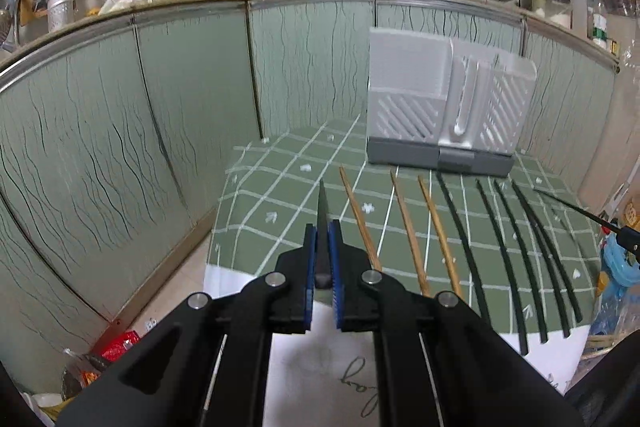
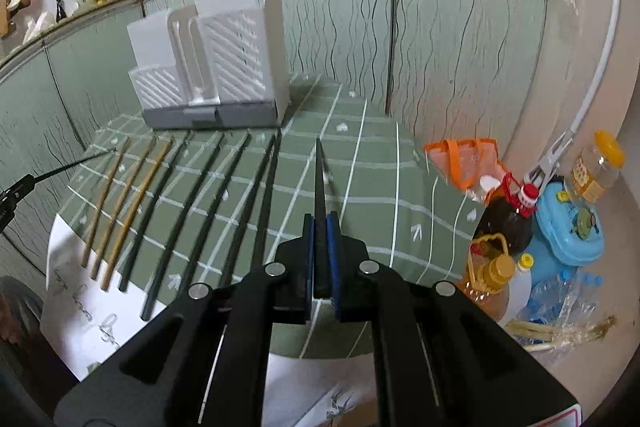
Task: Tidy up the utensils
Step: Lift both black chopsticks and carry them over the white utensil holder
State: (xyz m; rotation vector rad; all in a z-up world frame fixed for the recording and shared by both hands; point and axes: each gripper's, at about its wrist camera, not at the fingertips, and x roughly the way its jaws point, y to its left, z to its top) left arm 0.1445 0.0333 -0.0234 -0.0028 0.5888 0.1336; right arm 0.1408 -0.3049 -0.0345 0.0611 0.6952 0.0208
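My left gripper [image 1: 322, 227] is shut on a black chopstick [image 1: 322, 201] that points forward above the green checked tablecloth [image 1: 280, 219]. My right gripper [image 2: 321, 223] is likewise shut on another black chopstick [image 2: 319, 171], raised over the cloth. Three wooden chopsticks [image 1: 406, 223] [image 2: 124, 203] and several black chopsticks [image 1: 504, 247] [image 2: 208, 203] lie side by side on the cloth. A white slatted utensil holder [image 1: 440, 107] [image 2: 208, 67] stands upright at the back of the table. Each view catches the other gripper at its edge, holding its chopstick.
Green cabinet doors [image 1: 120, 147] wall in the table at the back and left. The table's left edge drops to the floor [image 1: 172, 291]. To the right of the table stand oil bottles [image 2: 492, 267], an orange bag [image 2: 464, 159] and a blue box [image 2: 568, 231].
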